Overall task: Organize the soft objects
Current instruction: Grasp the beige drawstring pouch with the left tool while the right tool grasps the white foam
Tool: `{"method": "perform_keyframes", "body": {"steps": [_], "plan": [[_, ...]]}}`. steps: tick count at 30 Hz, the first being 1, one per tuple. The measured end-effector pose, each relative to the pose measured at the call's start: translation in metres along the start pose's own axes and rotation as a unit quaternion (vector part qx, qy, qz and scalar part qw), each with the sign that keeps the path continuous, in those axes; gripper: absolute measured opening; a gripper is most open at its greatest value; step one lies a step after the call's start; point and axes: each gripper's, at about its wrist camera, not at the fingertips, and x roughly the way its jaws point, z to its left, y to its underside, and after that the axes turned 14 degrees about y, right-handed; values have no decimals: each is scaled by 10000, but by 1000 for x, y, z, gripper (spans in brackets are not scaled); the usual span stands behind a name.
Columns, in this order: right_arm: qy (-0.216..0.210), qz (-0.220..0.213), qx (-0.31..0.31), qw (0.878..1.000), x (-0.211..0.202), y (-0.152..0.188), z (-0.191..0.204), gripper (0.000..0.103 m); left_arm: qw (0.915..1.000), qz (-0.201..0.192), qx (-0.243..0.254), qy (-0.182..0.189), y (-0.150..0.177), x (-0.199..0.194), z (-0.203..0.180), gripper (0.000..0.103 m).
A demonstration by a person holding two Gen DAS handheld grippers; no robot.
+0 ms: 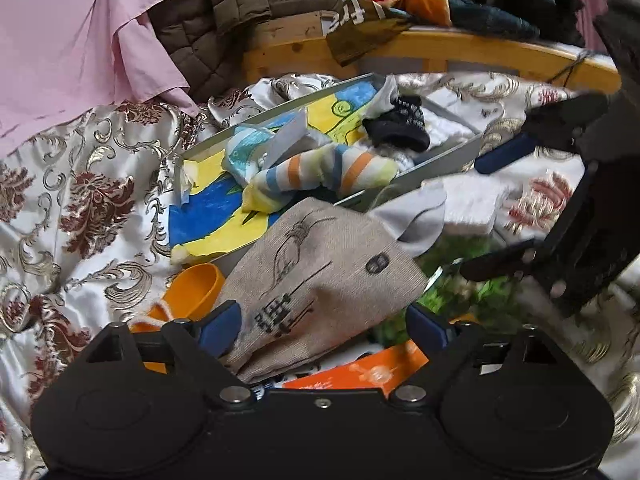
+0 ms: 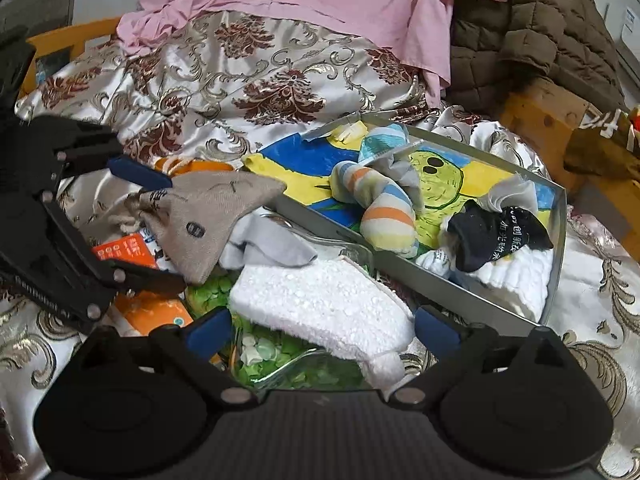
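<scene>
socks (image 1: 320,176) on floral bedspread (image 1: 80,200)

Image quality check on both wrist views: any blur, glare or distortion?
Left wrist: right gripper at the frame edge is motion-smeared, and the beige sock is slightly soft; bed rail bows from fisheye. Right wrist: mostly sharp, white towel near blown out, satin bedspread shows sheen; dark vignette in corners.
</scene>
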Motion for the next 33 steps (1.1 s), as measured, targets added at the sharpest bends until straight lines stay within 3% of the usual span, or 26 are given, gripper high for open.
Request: {"method": "perform_keyframes", "body": {"steps": [6,9,10,11,15,17,21,24,28,31,33], "plan": [[-79,-14,365,9993,0,-2,-10,96,10000,-6,-34,37,-1,-2,2,84],[-92,-5,422,9991,0,-3,-12,95,9998,-92,-190,43,-2,-5,6,73],[-106,2,457,9989,0,-3,-12,95,9996,-115,-272,-22,-3,-5,8,63],[-128,15,506,9986,0,-3,-14,95,9992,-132,-364,-112,-3,-5,12,57],[-211,90,852,9961,2,-4,-23,92,9940,-342,-1034,-12,-2,-10,30,54],[-214,105,1059,9941,3,-4,-29,82,9898,-444,-1352,-11,-2,-12,38,50],[-126,160,1352,9906,6,-4,-39,74,9815,-603,-1819,-39,-1,-15,50,47],[26,135,1362,9906,6,-4,-40,67,9835,-536,-1729,14,-2,-14,48,48],[264,111,1249,9918,6,-3,-40,59,9920,-297,-1221,-78,-4,-12,38,47],[429,154,1207,9916,7,-2,-40,53,9947,-148,-1007,-158,-4,-13,36,36],[442,184,1219,9914,9,-2,-40,52,9945,-137,-1031,-140,-3,-14,38,35]]}}
